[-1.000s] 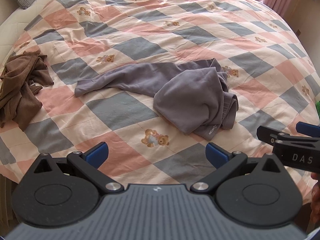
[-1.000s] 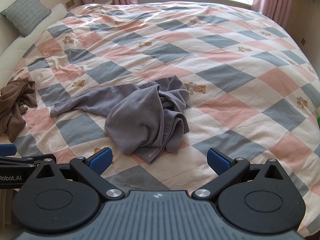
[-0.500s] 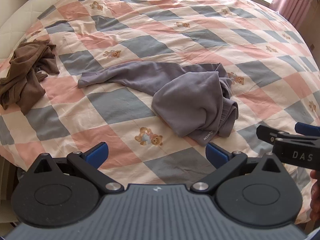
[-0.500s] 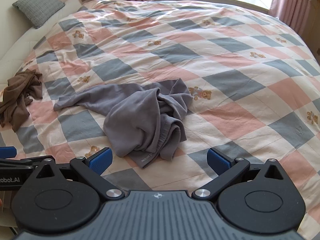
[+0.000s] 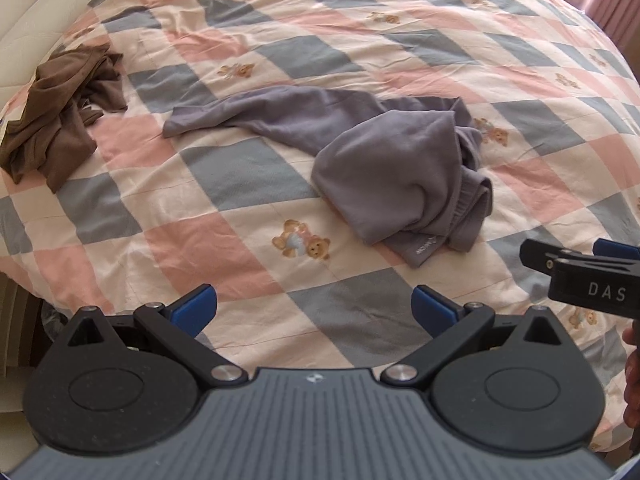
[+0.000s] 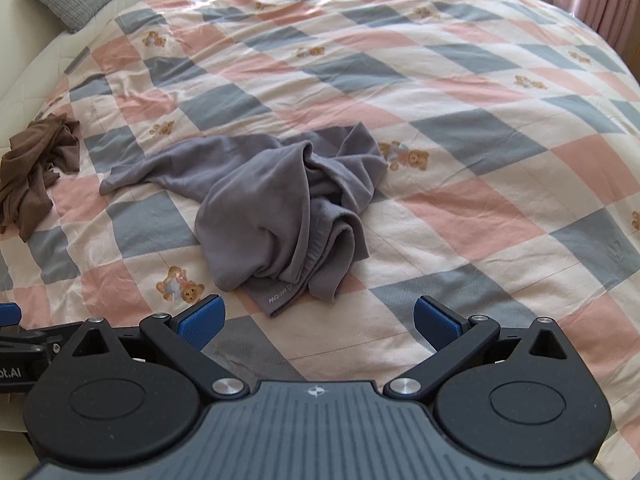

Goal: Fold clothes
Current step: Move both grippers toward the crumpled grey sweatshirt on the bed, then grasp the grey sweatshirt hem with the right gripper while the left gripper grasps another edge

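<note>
Closing in on grey garment (image 6: 280, 208); left gripper (image 5: 314, 308), right gripper (image 6: 318, 318) fingers spread, empty.

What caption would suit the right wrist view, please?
Open right gripper above a crumpled grey garment on a checked quilt.

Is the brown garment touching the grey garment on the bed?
Apart. The left wrist view shows the brown garment and the grey garment separated by bare quilt.
</note>
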A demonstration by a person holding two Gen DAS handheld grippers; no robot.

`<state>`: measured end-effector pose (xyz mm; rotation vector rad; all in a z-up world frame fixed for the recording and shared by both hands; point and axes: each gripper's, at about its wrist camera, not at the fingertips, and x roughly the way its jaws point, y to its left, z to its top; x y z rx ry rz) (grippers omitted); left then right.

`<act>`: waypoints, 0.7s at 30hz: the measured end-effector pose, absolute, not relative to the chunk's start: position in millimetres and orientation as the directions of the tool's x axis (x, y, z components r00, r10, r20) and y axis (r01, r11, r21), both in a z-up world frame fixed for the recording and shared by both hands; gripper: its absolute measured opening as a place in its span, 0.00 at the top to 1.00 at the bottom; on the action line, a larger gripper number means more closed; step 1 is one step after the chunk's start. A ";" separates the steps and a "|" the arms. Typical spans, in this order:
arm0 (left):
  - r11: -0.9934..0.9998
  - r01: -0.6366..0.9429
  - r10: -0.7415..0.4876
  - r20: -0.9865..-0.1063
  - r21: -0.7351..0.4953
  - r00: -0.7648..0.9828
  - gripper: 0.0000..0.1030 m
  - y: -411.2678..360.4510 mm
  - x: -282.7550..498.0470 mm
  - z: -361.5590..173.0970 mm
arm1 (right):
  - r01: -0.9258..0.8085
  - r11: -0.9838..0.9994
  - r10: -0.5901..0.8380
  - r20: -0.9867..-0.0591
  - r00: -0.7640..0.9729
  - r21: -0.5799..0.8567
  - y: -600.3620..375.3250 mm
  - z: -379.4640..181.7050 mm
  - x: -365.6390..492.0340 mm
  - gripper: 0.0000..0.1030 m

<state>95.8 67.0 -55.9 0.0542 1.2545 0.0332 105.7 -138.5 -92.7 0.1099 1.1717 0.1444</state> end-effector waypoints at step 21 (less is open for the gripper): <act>0.976 0.214 -0.017 -0.965 0.041 0.262 0.01 80.9 166.8 -99.1 | 0.152 0.979 0.066 -0.922 0.381 0.133 -122.8 -116.0 125.4 0.00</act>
